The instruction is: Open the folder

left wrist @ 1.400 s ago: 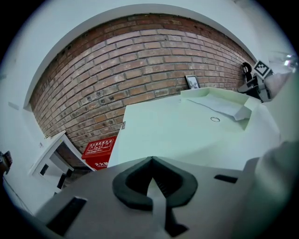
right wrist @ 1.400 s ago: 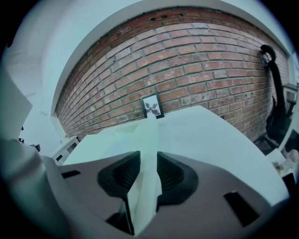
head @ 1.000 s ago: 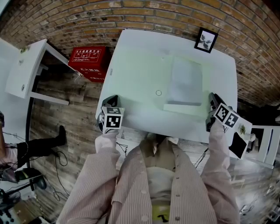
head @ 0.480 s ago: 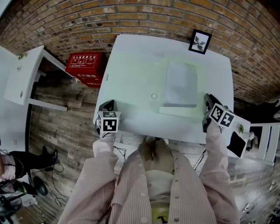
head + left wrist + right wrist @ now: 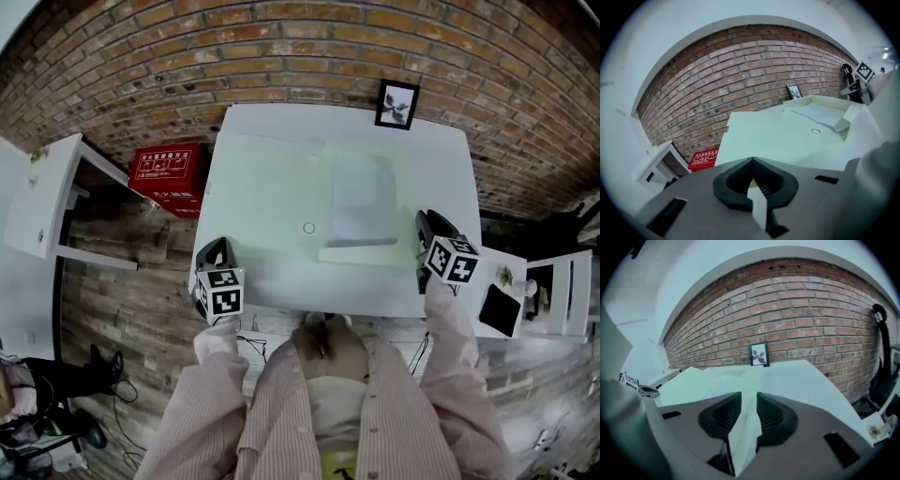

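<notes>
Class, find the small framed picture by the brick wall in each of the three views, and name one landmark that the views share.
Head view: framed picture at the top, right of centre, against the brick wall.
Left gripper view: small, right of centre, low on the wall.
Right gripper view: near the centre, at the wall's foot.
Shared landmark: the brick wall behind it.

Honestly can't tell what that little ring (image 5: 308,228) on the table (image 5: 272,274) is, it's way too small. The folder (image 5: 361,202) is so pale it melts into the tabletop, so I can't make out where its cover ends. The print on the red box (image 5: 169,172) is unreadable for me, same for whatever's in the framed picture (image 5: 397,103). In the left gripper view a blurry pale mass (image 5: 883,159) blocks the right side. At the bottom left of the head view, someone's legs (image 5: 66,377) get cut off by the edge.
</notes>
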A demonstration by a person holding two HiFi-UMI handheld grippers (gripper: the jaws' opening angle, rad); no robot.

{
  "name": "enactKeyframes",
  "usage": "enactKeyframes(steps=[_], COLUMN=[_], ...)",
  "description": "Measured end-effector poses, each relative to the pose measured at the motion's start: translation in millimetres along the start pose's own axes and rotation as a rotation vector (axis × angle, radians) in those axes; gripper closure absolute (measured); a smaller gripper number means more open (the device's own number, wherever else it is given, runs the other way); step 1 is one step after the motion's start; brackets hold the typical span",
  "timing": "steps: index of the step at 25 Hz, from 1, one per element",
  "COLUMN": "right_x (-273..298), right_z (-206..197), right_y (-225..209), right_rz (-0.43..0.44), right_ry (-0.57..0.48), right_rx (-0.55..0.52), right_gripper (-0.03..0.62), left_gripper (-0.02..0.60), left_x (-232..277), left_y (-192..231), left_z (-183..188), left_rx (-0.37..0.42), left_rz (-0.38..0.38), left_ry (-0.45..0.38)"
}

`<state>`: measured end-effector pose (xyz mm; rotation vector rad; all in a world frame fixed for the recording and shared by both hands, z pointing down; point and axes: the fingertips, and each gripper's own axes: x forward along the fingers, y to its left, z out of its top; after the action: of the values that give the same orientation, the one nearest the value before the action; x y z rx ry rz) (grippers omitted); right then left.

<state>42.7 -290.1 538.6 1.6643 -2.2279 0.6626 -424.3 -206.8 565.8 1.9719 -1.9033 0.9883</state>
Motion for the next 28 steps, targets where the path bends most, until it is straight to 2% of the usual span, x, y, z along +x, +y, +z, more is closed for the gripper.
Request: enactKeyframes(steps=[4,5,14,28], right_x=[-6.2,-7.9,-19.0,-47.7], right_z=[8.3,10.2,23.6,53.2], right_y=[9.3,11.1,24.6,38.0], right_rz=[0.045,0.051,0.110,0.170], right_ry=[-0.035,-0.042,-0.089,-0.208], right_rx=[-0.030,-0.040,-0.077,-0.060], right_gripper=[0.492,0.535,0.589,0.590], left_gripper=[0.588,0.588,0.588,0.588], left_x=[-18.6,-23.3,-49.5,-72.3], left_y=[-8.6,-10.7,-42.3,-87.1], left_z=[29.2,36.7,93.9,141.7], left_rx=[0.051,0.052,-0.011,-0.063], left_rz=[0.018,0.019,-0.047,-0.167], left_ry=[-0.075,-0.094,-0.251,-0.421])
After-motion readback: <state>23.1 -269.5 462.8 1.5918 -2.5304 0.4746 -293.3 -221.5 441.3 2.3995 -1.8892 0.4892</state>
